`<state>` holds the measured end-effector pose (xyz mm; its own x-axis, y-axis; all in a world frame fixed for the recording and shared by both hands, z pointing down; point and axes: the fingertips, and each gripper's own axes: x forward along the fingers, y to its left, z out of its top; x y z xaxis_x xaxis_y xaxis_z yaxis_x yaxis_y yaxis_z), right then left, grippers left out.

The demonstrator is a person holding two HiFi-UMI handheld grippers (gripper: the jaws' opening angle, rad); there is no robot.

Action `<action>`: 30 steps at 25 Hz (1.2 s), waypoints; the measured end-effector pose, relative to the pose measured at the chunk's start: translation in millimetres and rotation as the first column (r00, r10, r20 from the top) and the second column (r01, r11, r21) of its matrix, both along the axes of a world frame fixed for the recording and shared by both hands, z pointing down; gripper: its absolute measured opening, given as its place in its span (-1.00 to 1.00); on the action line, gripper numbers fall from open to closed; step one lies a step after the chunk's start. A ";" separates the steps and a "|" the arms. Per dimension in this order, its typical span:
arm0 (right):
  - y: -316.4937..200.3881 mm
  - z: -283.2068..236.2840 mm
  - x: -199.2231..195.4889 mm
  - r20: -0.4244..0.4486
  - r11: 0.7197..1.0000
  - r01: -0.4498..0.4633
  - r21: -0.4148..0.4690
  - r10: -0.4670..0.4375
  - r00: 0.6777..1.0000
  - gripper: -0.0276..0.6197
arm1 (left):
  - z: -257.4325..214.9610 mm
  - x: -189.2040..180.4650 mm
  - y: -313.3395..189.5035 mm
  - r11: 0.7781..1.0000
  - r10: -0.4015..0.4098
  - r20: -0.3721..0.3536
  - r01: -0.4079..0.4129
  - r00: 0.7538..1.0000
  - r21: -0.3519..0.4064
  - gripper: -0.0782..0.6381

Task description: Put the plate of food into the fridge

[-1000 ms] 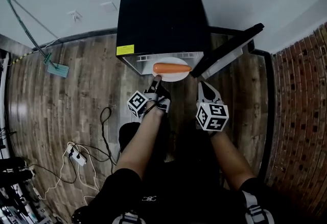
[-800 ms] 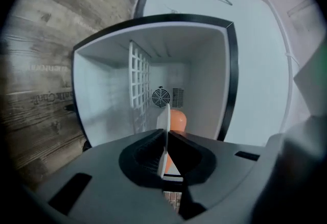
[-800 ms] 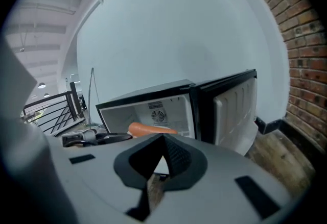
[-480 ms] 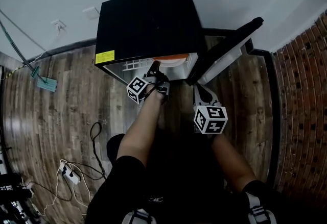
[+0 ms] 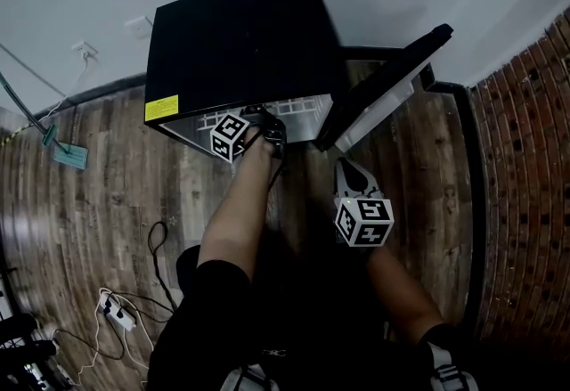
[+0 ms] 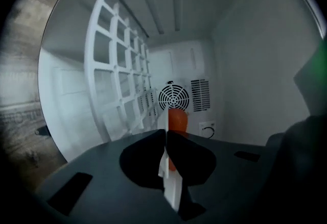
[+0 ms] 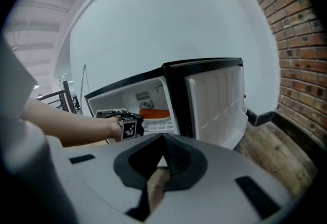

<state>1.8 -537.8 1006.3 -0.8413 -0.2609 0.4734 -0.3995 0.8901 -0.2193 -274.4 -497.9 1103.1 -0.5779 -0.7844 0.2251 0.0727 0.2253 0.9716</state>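
The black mini fridge (image 5: 240,42) stands with its door (image 5: 383,86) swung open to the right. My left gripper (image 5: 265,126) reaches into the white interior, its tips hidden under the fridge top. In the left gripper view that gripper (image 6: 166,154) is shut on the rim of the white plate (image 6: 171,187), seen edge-on, with the orange food (image 6: 177,120) beyond. The right gripper view shows the orange food (image 7: 153,113) over the wire shelf (image 7: 158,125). My right gripper (image 5: 349,171) hangs in front of the door, shut with nothing held (image 7: 163,159).
A round fan vent (image 6: 172,98) sits on the fridge's back wall. The door's inner panel (image 7: 214,100) juts out at the right. Cables and a power strip (image 5: 116,313) lie on the wooden floor at left; a brick wall (image 5: 525,158) stands at right.
My left gripper has pushed forward into the fridge with the plate, which the head view now hides under the fridge top. The right gripper has sunk a little.
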 end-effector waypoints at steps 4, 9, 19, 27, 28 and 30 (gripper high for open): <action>1.1 6.4 -1.2 -0.003 1.000 -0.006 -0.002 0.005 1.000 -0.87 | 1.4 -3.0 -4.5 0.977 0.106 0.079 -0.090 0.991 -0.191 -0.74; 0.1 11.7 2.1 -0.013 1.000 -0.016 -0.006 0.016 1.000 -0.87 | 3.6 -3.2 -1.3 0.906 0.258 0.130 -0.193 0.957 -0.375 -0.69; 9.2 12.8 -6.4 -0.022 0.999 0.019 0.037 -0.018 1.000 -0.87 | -0.1 4.6 27.5 0.657 0.510 0.333 -0.109 0.793 -0.746 -0.39; 12.5 1.3 -13.8 -0.002 0.999 0.023 0.045 -0.023 1.000 -0.87 | -44.1 41.4 36.1 0.579 0.660 0.445 -0.033 0.605 -0.815 -0.79; 13.4 -4.1 -17.2 0.004 0.998 0.023 0.056 -0.024 1.000 -0.87 | -51.2 50.0 35.8 0.582 0.675 0.452 -0.045 0.583 -0.812 -0.79; 17.3 -18.3 -25.0 0.027 0.997 0.027 0.077 -0.029 0.999 -0.87 | -67.2 66.9 39.4 0.585 0.699 0.464 -0.062 0.545 -0.808 -0.79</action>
<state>-23.2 -520.5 988.0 -0.8612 -0.2721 0.4293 -0.3692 0.9154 -0.1605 -207.6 -458.5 1035.9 -0.4544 -0.7701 0.4477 -0.7868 0.5827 0.2036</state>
